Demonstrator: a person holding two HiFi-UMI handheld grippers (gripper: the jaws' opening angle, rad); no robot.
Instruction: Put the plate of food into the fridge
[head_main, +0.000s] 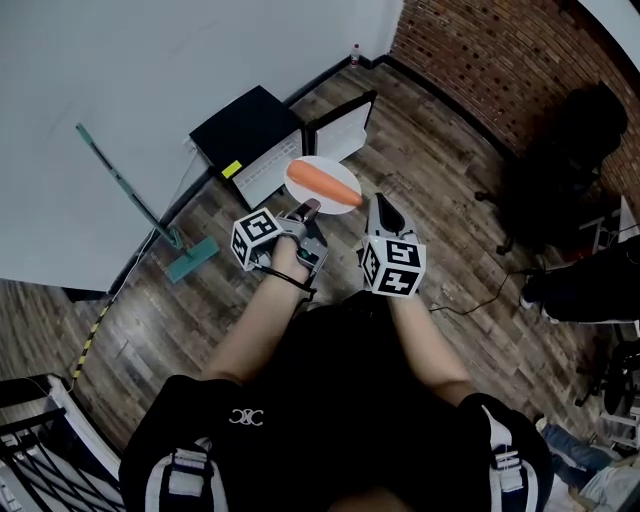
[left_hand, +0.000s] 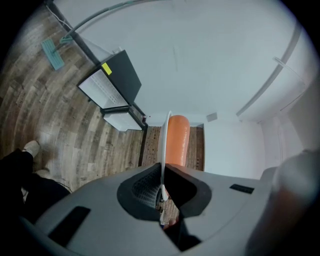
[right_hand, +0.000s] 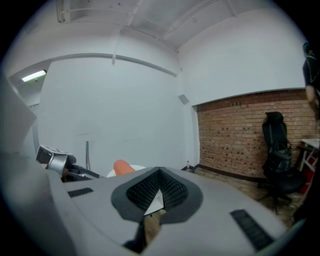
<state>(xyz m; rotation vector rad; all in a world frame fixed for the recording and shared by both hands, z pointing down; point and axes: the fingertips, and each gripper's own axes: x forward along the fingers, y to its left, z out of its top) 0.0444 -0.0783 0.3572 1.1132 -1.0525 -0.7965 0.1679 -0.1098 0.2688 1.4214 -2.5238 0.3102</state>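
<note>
- While your left hand-held gripper (head_main: 305, 212) is clenched on the near rim of the plate (head_main: 325, 161), your right hand-held gripper (head_main: 381, 208) hangs just beside the plate's right edge. Its jaws are almost together, with nothing between them.
- You are carrying the plate in the air, above the floor (head_main: 440, 190) and out toward the small black fridge (head_main: 245, 128).
- Your grip is a thin pinch on one rim only, so the far edge has no support. If your wrist rolls or dips, the plate will likely swing or slip between the pads.
- The food (head_main: 322, 184) looks round and smooth. A tilt would probably send it rolling off an edge before the plate itself goes.
- The fridge stands low, at the floor's edge along the white wall, so you have to bend well down. That is when I would expect the plate to tip.
- The open fridge door (head_main: 340, 125) sits close to the plate's path. Its edge could catch the rim and knock the plate loose.
- The plate holds one long orange piece, carrot-like, lying across its middle and reaching near both edges. Nothing else shows on it.
- The fridge's white inside faces you. I cannot tell whether anything is stored in it.
</note>
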